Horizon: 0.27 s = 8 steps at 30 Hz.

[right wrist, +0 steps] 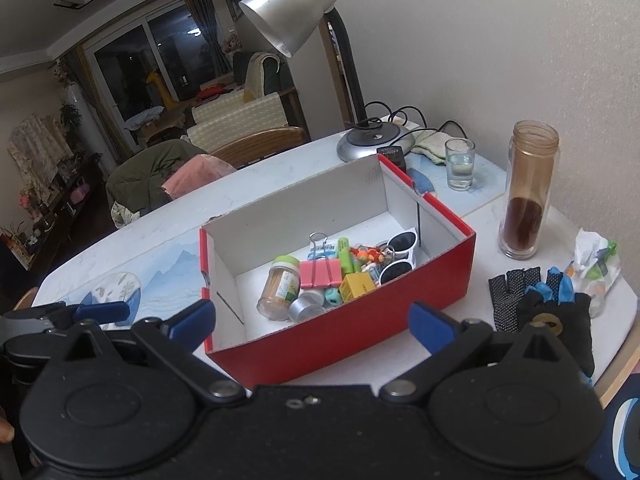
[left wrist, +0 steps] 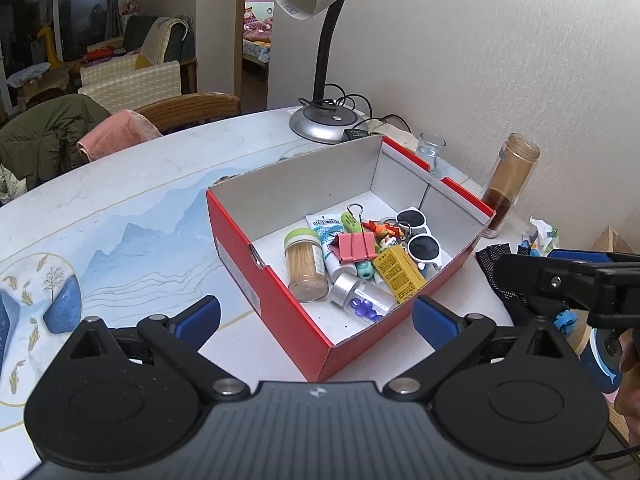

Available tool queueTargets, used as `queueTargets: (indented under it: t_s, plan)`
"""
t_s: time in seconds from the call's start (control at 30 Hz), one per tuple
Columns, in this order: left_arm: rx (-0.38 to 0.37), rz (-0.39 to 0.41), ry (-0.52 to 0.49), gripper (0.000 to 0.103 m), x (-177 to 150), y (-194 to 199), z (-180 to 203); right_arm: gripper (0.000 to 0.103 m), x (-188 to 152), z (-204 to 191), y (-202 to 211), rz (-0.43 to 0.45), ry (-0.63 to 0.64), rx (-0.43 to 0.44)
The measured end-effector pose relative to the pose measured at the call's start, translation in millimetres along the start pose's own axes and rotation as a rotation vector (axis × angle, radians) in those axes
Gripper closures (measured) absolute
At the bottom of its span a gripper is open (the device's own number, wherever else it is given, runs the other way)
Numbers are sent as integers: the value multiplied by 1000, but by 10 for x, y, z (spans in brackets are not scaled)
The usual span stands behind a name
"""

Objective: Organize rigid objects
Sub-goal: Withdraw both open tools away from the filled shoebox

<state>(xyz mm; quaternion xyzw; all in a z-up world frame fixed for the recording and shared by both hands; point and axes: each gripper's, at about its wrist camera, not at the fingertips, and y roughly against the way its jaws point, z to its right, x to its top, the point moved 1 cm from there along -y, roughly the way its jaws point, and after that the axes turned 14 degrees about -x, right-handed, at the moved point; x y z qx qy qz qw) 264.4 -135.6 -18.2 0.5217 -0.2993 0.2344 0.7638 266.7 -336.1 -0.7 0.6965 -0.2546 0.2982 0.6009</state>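
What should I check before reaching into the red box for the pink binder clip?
1. Left gripper open and holding nothing: ok.
2. Right gripper open and holding nothing: ok.
3. Pink binder clip on top of the pile, uncovered: ok.
4. Red box open at the top: ok.
5. Toothpick jar lying right beside the clip, may get bumped: not ok.
6. Clip's wire handles free of the neighbouring items: cannot tell.

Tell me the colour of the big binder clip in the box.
Pink, with silver wire handles; the binder clip shows best in the left wrist view.
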Motion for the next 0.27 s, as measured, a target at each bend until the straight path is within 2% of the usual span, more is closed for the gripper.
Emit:
queueTargets:
  t_s: [0.27]
  plan:
    - [15, 15, 32, 0, 2, -20, 11, 0, 22, 61, -66, -18, 10, 26]
